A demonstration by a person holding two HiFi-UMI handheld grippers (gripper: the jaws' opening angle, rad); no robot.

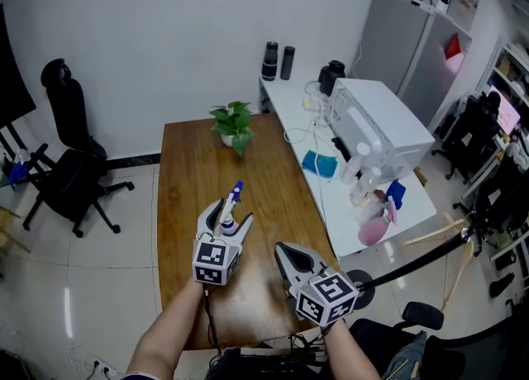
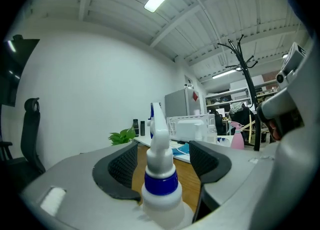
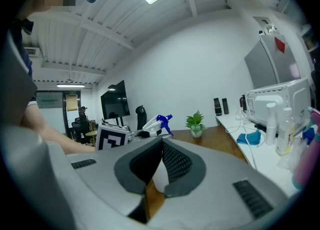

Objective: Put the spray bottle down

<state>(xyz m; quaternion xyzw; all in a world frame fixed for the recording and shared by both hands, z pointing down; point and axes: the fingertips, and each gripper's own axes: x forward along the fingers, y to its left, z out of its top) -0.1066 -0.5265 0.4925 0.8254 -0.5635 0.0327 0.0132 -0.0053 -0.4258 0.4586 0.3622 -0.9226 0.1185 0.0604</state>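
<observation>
A white spray bottle [image 1: 231, 205] with a blue collar and blue nozzle stands upright between the jaws of my left gripper [image 1: 229, 220], over the wooden table [image 1: 186, 172]. In the left gripper view the bottle [image 2: 161, 174] fills the middle, with a gap showing on each side between it and the black pads [image 2: 122, 165]. My left gripper [image 2: 162, 160] is open. The bottle's base is hidden. My right gripper [image 1: 285, 251] hovers to the right of it with nothing in it, its jaws [image 3: 161, 146] closed together. The right gripper view shows the bottle [image 3: 156, 122] off to the left.
A small potted plant [image 1: 233, 126] sits at the table's far end. A white counter [image 1: 364, 205] on the right carries a white machine [image 1: 376, 126], a blue cloth [image 1: 318, 163] and a pink bottle [image 1: 374, 228]. A black office chair [image 1: 70, 172] stands left.
</observation>
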